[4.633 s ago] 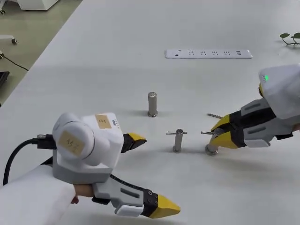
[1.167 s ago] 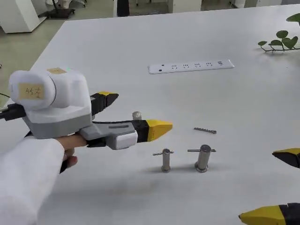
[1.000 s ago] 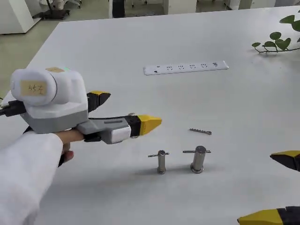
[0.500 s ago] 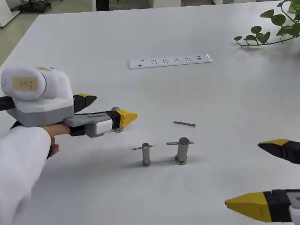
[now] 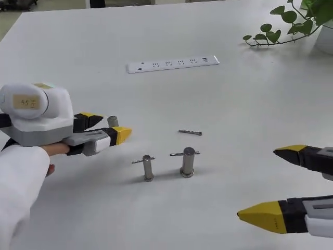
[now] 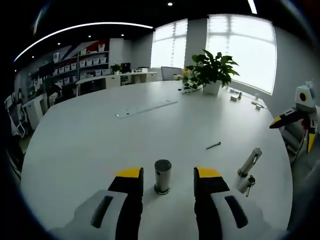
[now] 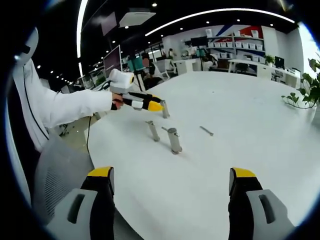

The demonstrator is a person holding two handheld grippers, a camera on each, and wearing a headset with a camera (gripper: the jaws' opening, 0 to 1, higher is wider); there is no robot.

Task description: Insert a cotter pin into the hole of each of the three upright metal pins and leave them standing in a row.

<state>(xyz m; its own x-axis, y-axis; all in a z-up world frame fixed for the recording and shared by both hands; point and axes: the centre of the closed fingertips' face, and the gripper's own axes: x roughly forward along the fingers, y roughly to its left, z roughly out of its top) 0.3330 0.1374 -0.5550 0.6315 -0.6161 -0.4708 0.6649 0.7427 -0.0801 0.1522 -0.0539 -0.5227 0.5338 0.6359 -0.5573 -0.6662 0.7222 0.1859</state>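
A bare metal pin (image 5: 112,122) (image 6: 161,176) stands upright between the jaws of my left gripper (image 5: 106,125) (image 6: 168,172). The jaws are open, with a gap on each side of the pin. Two more upright pins (image 5: 148,167) (image 5: 187,161) stand side by side to the right, each with a cotter pin through its top. A loose cotter pin (image 5: 190,133) (image 6: 213,145) lies on the table behind them. My right gripper (image 5: 260,182) (image 7: 171,172) hangs open near the front right, well apart from the pins and holding nothing.
A white power strip (image 5: 173,63) lies at the back of the white table (image 5: 234,104). A potted plant (image 5: 281,23) trails over the far right corner. A person's white sleeve (image 5: 18,182) holds the left gripper.
The left gripper has come down and forward, so the bare pin now stands between its open jaws. The right gripper shows further into the head view. The head camera has shifted.
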